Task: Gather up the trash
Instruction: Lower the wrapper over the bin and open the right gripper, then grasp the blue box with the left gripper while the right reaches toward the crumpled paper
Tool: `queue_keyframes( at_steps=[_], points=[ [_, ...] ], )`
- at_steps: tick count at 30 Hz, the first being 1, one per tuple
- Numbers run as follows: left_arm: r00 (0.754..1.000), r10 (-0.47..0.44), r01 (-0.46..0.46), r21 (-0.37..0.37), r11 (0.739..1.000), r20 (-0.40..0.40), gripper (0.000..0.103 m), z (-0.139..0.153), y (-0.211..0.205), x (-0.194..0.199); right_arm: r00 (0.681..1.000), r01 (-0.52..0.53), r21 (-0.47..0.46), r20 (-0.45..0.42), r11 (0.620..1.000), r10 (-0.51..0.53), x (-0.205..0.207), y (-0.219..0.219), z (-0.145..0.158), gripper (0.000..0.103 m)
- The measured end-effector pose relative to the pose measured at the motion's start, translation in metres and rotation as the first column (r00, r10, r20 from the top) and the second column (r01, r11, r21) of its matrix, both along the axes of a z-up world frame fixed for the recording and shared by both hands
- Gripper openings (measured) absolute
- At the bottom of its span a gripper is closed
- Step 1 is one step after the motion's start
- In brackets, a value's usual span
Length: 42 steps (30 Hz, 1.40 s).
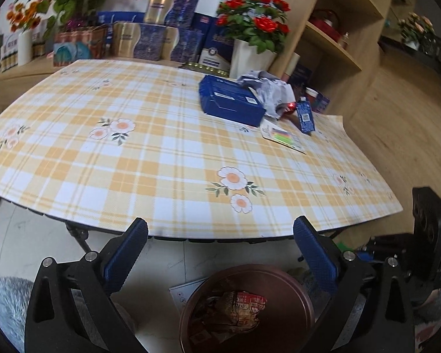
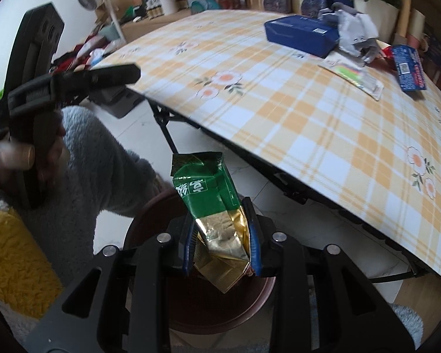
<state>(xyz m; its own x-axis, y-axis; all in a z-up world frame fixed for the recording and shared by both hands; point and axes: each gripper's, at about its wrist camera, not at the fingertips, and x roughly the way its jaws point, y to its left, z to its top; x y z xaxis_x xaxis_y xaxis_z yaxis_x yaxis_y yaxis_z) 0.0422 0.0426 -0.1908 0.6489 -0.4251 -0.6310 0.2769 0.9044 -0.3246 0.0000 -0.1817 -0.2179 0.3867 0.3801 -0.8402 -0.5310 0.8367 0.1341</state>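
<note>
My left gripper (image 1: pixel 220 223) stands wide open with nothing between its blue pads, just in front of the table's near edge. Below it on the floor sits a round brown bin (image 1: pixel 297 288) with a red and brown snack wrapper (image 1: pixel 238 309) lying inside. My right gripper (image 2: pixel 217 209) is shut on a green and gold foil packet (image 2: pixel 208 188), which sticks up out of the jaws. It hangs right above the same bin (image 2: pixel 138 220). More trash lies on the table: crumpled grey paper (image 1: pixel 267 91), a small blue carton (image 1: pixel 305 116) and a card of coloured stickers (image 1: pixel 283 136).
The folding table has a yellow checked cloth (image 1: pixel 161 153) and carries a flat blue box (image 1: pixel 229 100) at its far right. Boxes and flower pots (image 1: pixel 252 56) line the back, with wooden shelves (image 1: pixel 338 47) to the right. A grey fleece sleeve (image 2: pixel 103 176) lies left of the bin.
</note>
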Motion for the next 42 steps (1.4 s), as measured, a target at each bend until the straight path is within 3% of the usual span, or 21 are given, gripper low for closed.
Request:
queue_keyframes(
  at_steps=[3,5,6,7,10,22,33,42],
  points=[
    [1.000,0.015,-0.015,-0.011,1.000,-0.009,0.097,-0.001,0.003,0.002,1.000,-0.009,-0.004,-0.004,1.000,0.009,0.000,0.002,-0.001,0.040],
    [1.000,0.018,-0.019,-0.015,1.000,-0.012,0.097,-0.002,0.004,0.002,1.000,-0.004,-0.006,0.001,1.000,0.004,0.002,0.002,-0.001,0.055],
    [1.000,0.020,-0.020,-0.016,1.000,-0.013,0.097,-0.002,0.004,0.002,1.000,0.005,-0.008,0.007,1.000,-0.005,0.003,0.001,-0.001,0.070],
    [1.000,0.021,-0.021,-0.017,1.000,-0.013,0.097,-0.002,0.005,0.002,1.000,0.016,-0.003,0.013,1.000,-0.016,0.003,-0.001,0.001,0.078],
    [1.000,0.019,-0.019,-0.016,1.000,-0.013,0.097,-0.002,0.005,0.002,0.998,0.059,0.012,0.028,0.998,-0.059,0.005,-0.009,0.004,0.093],
    [0.999,0.030,-0.030,-0.005,1.000,-0.021,0.097,-0.004,0.004,0.003,0.965,0.241,0.084,0.084,0.967,-0.248,0.011,-0.044,0.020,0.097],
    [0.998,0.045,-0.046,-0.013,0.999,-0.037,0.097,-0.003,0.008,0.006,0.929,0.350,0.140,0.077,0.926,-0.362,0.014,-0.068,0.025,0.097],
    [0.996,0.038,-0.042,-0.052,0.998,-0.087,0.097,0.012,0.017,0.039,0.899,0.426,0.138,0.043,0.894,-0.436,0.038,-0.090,0.036,0.097]
  ],
)
